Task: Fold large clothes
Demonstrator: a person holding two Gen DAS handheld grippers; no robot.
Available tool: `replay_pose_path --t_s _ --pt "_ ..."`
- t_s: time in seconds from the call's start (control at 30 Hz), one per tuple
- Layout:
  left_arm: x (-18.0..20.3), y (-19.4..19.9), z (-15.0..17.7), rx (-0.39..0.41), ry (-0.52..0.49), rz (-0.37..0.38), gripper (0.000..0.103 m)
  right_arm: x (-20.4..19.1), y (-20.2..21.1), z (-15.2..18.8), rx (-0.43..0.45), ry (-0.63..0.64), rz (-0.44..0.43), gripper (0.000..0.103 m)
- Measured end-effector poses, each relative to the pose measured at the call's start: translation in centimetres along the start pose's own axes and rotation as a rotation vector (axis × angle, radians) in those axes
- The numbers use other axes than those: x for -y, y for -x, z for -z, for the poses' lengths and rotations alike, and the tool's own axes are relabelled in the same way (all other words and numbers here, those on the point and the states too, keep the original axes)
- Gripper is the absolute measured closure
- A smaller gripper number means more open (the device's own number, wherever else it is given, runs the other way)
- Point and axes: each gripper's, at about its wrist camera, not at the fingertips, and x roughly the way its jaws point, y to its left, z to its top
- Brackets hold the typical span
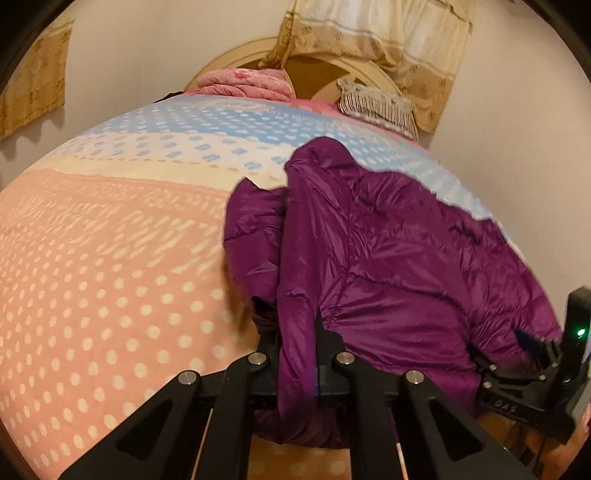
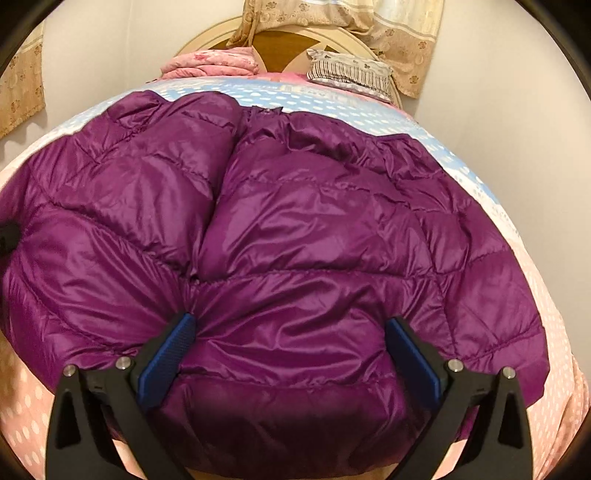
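A shiny purple quilted down jacket (image 2: 314, 221) lies spread on the bed, its hem toward me. In the left wrist view my left gripper (image 1: 295, 332) is shut on the purple jacket (image 1: 388, 258), with a fold of its left edge pinched between the black fingers and draped over them. My right gripper (image 2: 290, 343) is open, its blue pads (image 2: 166, 350) spread wide on either side of the jacket's lower hem, and the puffy fabric bulges between them. The right gripper (image 1: 532, 354) also shows at the right edge of the left wrist view, at the hem.
The bed cover (image 1: 110, 277) is pink with white dots, with cream and blue bands farther back. At the head of the bed lie a folded pink quilt (image 1: 243, 83) and a striped pillow (image 1: 376, 103) against a round wooden headboard (image 2: 280, 48). Beige curtains (image 1: 369, 29) hang behind.
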Motion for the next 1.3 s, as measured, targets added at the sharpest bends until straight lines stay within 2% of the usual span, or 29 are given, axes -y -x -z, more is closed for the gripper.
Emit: replay_pose_path --t_s 0.1,0.3,0.4,0.5,0.6,0.73,0.8,0.9,1.03,1.17,1.3 --pt "-1.1 1.5 -0.3 0.019 0.008 0.005 0.097 -1.3 0.0 -0.1 0.001 0.006 0.012 0.0" --pt "-4.6 4.4 -1.1 0.058 0.046 -0.058 0.097 -6.4 0.4 -1.0 0.024 0.085 -0.005 0.0" --pt "-5.9 5.6 -1.5 0.073 0.063 -0.088 0.097 -8.0 0.8 -1.4 0.026 0.096 -0.073 0.0" --pt "-6.3 6.6 -2.0 0.081 0.067 -0.101 0.097 -7.1 2.1 -1.4 0.034 0.088 -0.182 0.0" --pt "-5.2 7.5 -2.6 0.099 0.047 -0.1 0.097 -4.2 5.0 -1.1 0.108 0.042 -0.237 0.0" --pt "-3.0 8.8 -3.7 0.143 0.004 -0.096 0.097 1.4 7.8 -0.7 0.173 -0.028 -0.242 0.0" --pt "-1.5 9.2 -4.5 0.165 -0.024 -0.087 0.097 3.5 8.1 -1.1 0.18 -0.071 -0.204 0.0" --pt "1.9 10.3 -5.4 0.2 -0.085 -0.059 0.098 9.0 7.0 -0.1 0.154 -0.169 -0.114 0.0" --pt "8.2 10.6 -6.8 0.238 -0.237 -0.029 0.098 15.9 4.8 2.5 0.086 -0.321 0.0 0.0" --pt "15.3 9.1 -6.6 0.253 -0.394 0.002 0.098 20.6 4.3 4.5 0.045 -0.39 0.077 0.0" --pt "20.8 6.4 -5.3 0.219 -0.508 0.055 0.097 24.6 4.4 6.1 0.02 -0.428 0.147 0.0"
